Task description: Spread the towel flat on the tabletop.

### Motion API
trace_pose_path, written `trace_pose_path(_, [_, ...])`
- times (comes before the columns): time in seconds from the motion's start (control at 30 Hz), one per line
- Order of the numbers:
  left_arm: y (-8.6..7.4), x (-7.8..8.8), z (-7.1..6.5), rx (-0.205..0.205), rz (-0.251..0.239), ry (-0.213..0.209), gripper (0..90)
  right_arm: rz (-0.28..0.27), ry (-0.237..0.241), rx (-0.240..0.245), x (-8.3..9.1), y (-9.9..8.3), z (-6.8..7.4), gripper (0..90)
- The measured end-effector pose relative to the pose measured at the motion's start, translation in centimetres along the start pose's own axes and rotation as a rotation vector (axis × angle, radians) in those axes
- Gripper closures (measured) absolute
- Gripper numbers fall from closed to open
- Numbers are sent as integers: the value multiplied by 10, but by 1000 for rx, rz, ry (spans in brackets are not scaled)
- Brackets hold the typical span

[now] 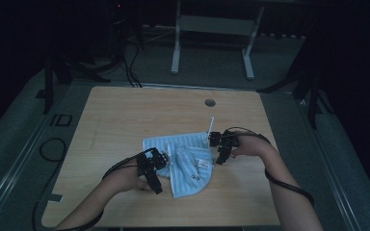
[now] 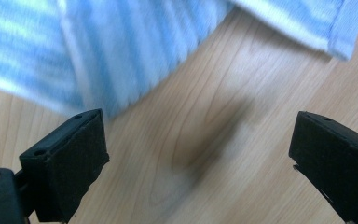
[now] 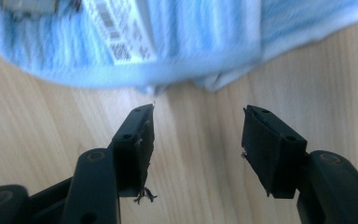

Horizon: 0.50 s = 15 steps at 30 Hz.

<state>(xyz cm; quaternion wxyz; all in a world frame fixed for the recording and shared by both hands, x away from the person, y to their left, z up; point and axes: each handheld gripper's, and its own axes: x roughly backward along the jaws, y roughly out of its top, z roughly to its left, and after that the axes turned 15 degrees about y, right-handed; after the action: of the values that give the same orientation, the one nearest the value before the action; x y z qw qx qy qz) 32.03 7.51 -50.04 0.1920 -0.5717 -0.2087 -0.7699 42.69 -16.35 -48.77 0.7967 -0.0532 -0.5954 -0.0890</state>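
A light blue striped cloth [image 1: 185, 161] lies crumpled in the middle of the wooden table [image 1: 125, 115], with a white label on it [image 1: 202, 164]. My left gripper [image 1: 155, 185] sits at the cloth's left edge, held by a hand; in the left gripper view its jaws stand wide apart over bare wood, the cloth [image 2: 121, 51] just beyond them. My right gripper [image 1: 219, 159] is at the cloth's right edge. In the right gripper view its jaws are apart with only wood between them, and the cloth's hem [image 3: 168, 74] and barcode label [image 3: 119, 32] lie just ahead.
A round hole [image 1: 210, 102] is in the table's far side. A white frame with two legs [image 1: 212, 43] stands on the floor beyond. Cables trail from both grippers over the near table edge. Dark stands flank the table.
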Motion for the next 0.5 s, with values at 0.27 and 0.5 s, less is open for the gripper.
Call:
trace_pose_path(0.27, [20,-2,-3,-10,-13,-10,42,-47,14,9,2,18,-9,433])
trace_pose_path(0.5, [40,-2,-11,-54,-6,9,57,-40,17,4,-7,30,-16,433])
